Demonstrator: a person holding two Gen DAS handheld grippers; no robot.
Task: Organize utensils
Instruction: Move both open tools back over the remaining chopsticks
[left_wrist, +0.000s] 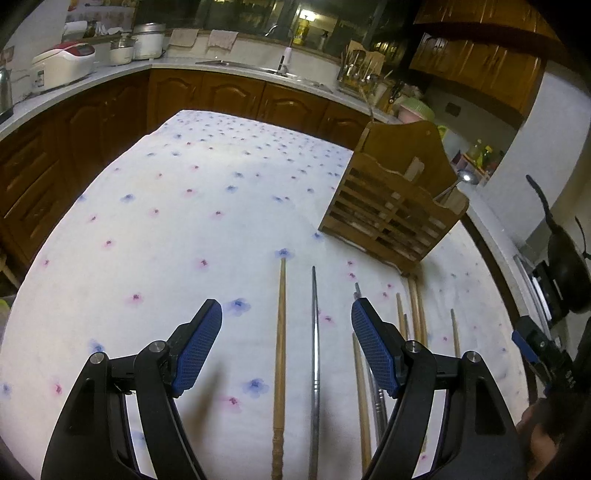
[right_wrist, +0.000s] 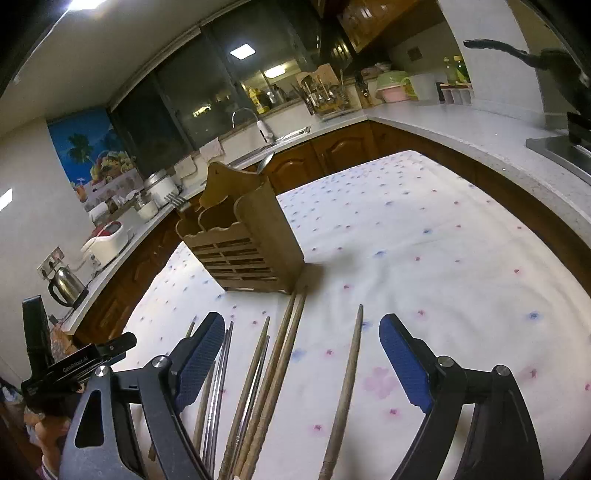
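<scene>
Left wrist view: the left gripper (left_wrist: 286, 328) hangs with fingers spread, pinching nothing, over a wooden chopstick (left_wrist: 280, 354) and a metal chopstick (left_wrist: 314, 362) lying side by side on the flowered tablecloth (left_wrist: 147, 229). The wooden holder (left_wrist: 391, 206) stands near the cloth's far right corner, a spoon (left_wrist: 466, 178) already in it. The right gripper (right_wrist: 301, 363), also spread and empty, straddles several more chopsticks, a lone wooden one (right_wrist: 345, 387) among them. The risk, as I judge it: closing here could catch a mismatched pair, or thin sticks could roll and slip from the pads.
</scene>
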